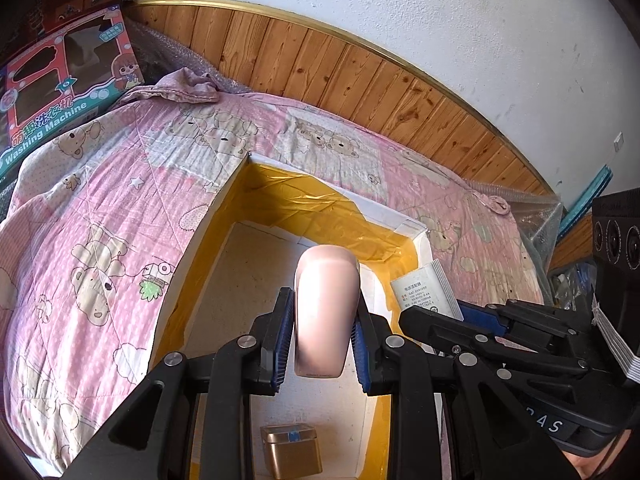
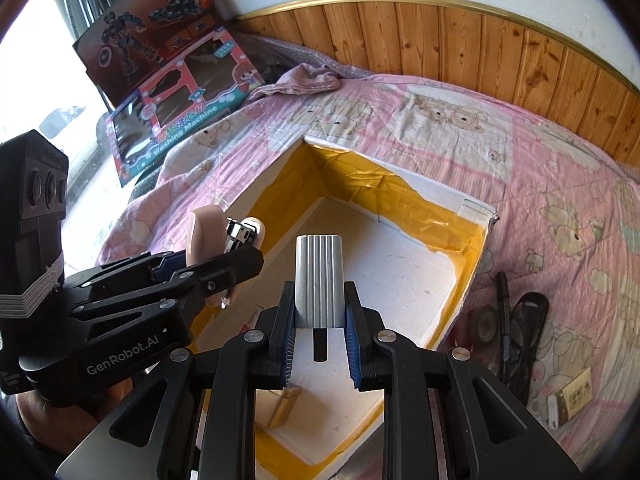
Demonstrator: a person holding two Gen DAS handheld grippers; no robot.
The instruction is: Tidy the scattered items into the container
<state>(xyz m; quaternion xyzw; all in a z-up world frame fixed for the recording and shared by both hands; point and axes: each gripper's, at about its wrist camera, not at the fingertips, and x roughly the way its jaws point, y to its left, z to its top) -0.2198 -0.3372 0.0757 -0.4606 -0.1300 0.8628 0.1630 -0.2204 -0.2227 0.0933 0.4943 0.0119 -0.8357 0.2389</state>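
"Washing Machine" on toy box (image 2: 180, 120)

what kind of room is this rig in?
Most likely a home bedroom, perhaps a child's. The foam box sits on a bed under a pink teddy-bear quilt, against a wood-panelled wall, with a toy washing machine box leaning nearby.

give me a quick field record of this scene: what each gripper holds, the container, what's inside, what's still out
left gripper: shut on a pale pink rounded plastic device, over the box
right gripper: shut on a white ribbed power adapter, over the box
container: white foam box with yellow tape lining, open, on the pink bear-print quilt
inside: small gold metal tin on the box floor
still out: black marker pen, black tape roll, small printed card box, on the quilt to the box's right
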